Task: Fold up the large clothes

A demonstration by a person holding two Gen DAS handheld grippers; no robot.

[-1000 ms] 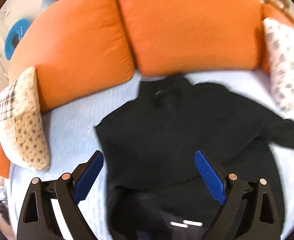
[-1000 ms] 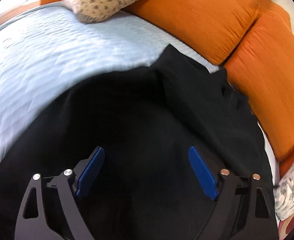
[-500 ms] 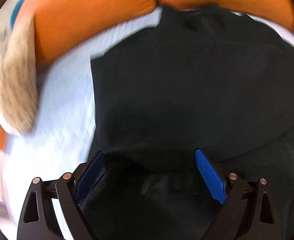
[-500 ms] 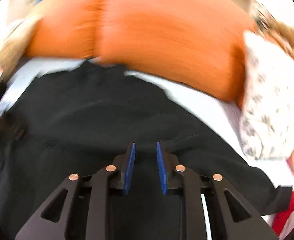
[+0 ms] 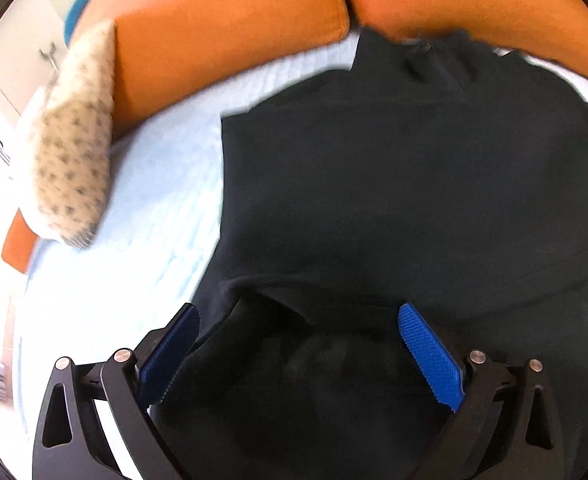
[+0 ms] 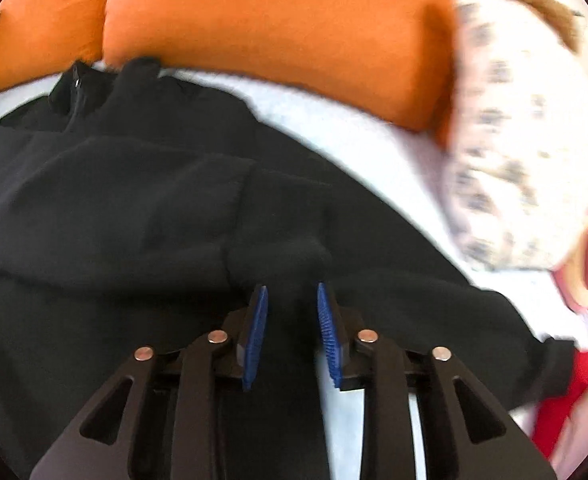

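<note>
A black zip-neck sweater [image 5: 414,180] lies spread on a light blue sofa cover [image 5: 154,220], its collar [image 5: 426,60] toward the orange cushions. My left gripper [image 5: 297,312] hangs low over the sweater's lower left corner, where a folded layer bunches up. Its jaws are opening and stand wide, touching nothing. In the right wrist view the sweater [image 6: 134,200] fills the left side and its sleeve [image 6: 474,320] runs off to the right. My right gripper [image 6: 291,288] sits over the sleeve's root with a narrow gap. Its jaws are opening; black fabric shows in the gap, but the pads do not press on it.
Two orange back cushions [image 5: 222,20] line the far side. A spotted pillow [image 5: 74,152] leans at the left end and another patterned pillow [image 6: 522,160] at the right end. Something red [image 6: 566,392] lies past the sleeve's cuff. Bare blue cover [image 6: 374,140] shows between sweater and cushions.
The left gripper has sunk close to the sweater's lower left corner. The right gripper swung across to the sweater's right side and rolled; its jaws went from wide to nearly shut, then parted slightly.
</note>
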